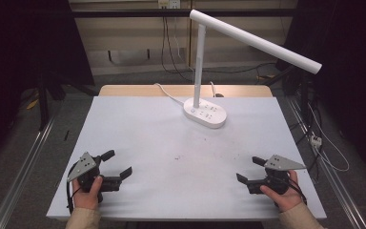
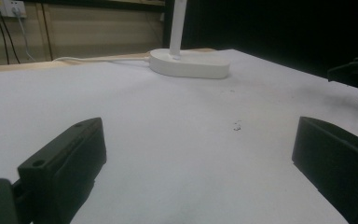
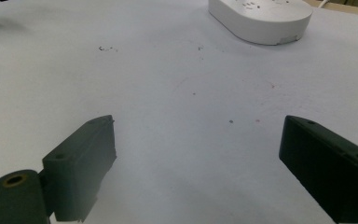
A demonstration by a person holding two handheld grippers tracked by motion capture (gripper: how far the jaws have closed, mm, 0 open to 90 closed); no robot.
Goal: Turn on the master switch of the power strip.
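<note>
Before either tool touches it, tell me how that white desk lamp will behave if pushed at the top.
The desk lamp would probably tip rather than slide: its thin upright post carries a long bar overhanging far to one side. Its broad, flat oval base likely resists somewhat. The smooth white table may let it skid, and its cord could tug back.

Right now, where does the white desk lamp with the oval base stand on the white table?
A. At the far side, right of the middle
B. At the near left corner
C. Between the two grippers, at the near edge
A: the white desk lamp stands toward the white table's far edge, slightly right of centre, away from both grippers.
</note>
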